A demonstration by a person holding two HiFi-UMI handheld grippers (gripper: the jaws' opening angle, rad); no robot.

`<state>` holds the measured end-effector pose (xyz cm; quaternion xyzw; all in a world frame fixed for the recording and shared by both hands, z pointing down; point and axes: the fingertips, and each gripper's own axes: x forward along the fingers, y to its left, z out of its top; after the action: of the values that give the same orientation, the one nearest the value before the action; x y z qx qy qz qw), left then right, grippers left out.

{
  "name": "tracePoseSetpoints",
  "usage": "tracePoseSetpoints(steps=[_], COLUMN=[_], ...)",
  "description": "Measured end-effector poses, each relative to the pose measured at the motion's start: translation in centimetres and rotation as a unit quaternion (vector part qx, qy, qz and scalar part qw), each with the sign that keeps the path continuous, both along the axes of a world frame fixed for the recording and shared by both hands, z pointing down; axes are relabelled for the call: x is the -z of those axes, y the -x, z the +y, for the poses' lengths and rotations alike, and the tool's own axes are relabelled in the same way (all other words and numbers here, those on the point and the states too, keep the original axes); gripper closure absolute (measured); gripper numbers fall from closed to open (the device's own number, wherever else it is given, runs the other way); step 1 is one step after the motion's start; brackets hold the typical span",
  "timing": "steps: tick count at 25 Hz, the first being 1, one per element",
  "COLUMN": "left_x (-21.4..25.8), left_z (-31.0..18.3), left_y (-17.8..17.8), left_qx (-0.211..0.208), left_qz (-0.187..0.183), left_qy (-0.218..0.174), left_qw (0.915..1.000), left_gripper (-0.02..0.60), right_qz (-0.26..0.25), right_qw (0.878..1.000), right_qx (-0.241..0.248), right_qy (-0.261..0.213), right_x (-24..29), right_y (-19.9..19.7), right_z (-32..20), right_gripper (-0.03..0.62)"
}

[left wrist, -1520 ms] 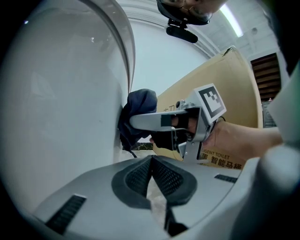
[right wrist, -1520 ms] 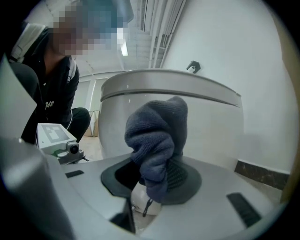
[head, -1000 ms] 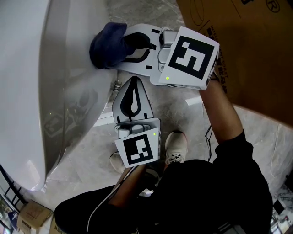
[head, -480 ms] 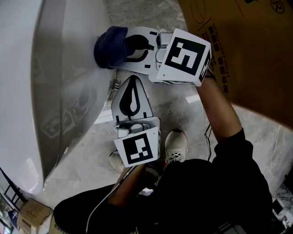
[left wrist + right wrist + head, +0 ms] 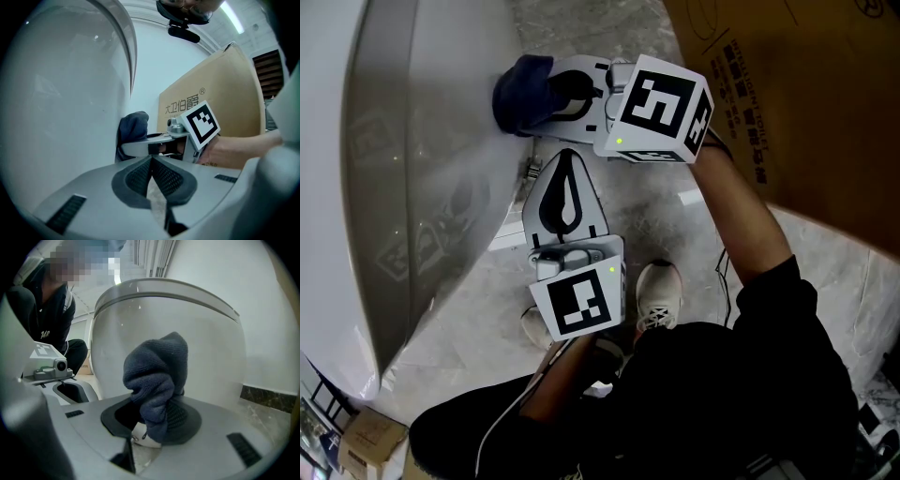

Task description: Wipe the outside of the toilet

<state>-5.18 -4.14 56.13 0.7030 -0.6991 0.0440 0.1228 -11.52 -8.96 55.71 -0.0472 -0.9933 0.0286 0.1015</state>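
Navy cloth [image 5: 157, 380] clamped, pressed against toilet [image 5: 412, 141]

You wore a black short-sleeved top [image 5: 787, 375] and pale sneakers [image 5: 659, 298]; behind the white jaws of the left gripper [image 5: 567, 159] and right gripper [image 5: 555, 94] sat black-and-white marker cubes [image 5: 661, 108].

Looks more like a storeroom or a fit-out space than a lived-in bathroom. White toilet [image 5: 441, 112] standing on pale marble-look floor tiles [image 5: 675, 211], with a big printed cardboard carton [image 5: 806, 94] parked just beside it. Smaller cardboard boxes [image 5: 366, 439] down in the corner too. Plain white wall [image 5: 220, 282] with a dark stone skirting [image 5: 269, 401] along the bottom, and a long strip light [image 5: 232, 16] overhead. Can't pin it down any closer than that.
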Motion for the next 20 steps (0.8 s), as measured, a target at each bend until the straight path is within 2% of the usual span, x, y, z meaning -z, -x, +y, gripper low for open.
tracePoseSetpoints(steps=[20], left_x=[-1.0], left_z=[0.3], left_y=[0.5], left_qx=[0.005], left_qz=[0.004], left_qy=[0.01], left_qw=[0.9999], left_gripper=[0.57], right_qz=[0.033], right_qw=[0.999], right_qx=[0.019], right_qy=[0.022], right_x=[-7.7], right_y=[1.0], right_z=[-0.5], right_gripper=[0.479])
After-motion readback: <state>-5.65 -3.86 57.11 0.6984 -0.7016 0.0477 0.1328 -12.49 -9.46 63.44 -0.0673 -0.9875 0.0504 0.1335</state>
